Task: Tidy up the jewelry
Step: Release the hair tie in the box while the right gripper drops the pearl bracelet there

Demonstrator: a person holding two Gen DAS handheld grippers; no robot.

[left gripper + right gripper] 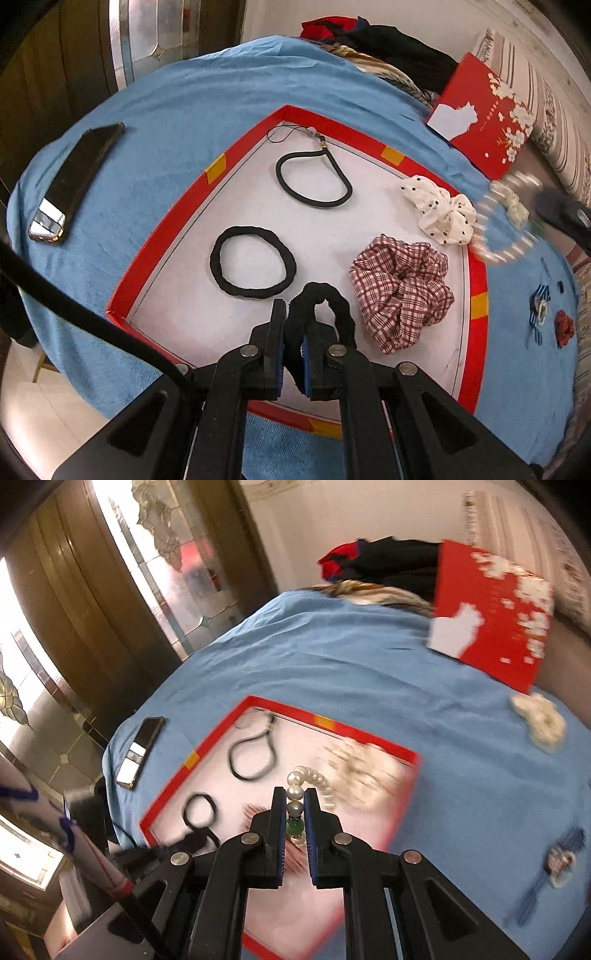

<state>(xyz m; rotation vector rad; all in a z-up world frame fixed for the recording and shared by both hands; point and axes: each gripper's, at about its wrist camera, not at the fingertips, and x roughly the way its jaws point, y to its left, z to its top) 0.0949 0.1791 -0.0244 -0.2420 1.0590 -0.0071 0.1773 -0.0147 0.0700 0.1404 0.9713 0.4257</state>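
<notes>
I'm mid-delivery: my left gripper [295,314] pinches a black scrunchie [325,295], my right gripper [295,797] a pearl bracelet [314,781]; next, free spots in the red tray [162,236], centre frame.

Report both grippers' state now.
Left gripper: shut on the black hair tie.
Right gripper: shut on the pearl bracelet.

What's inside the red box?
The red box holds two black hair ties, a checked scrunchie and a dotted scrunchie. Its near corner is hidden by the claw.
</notes>
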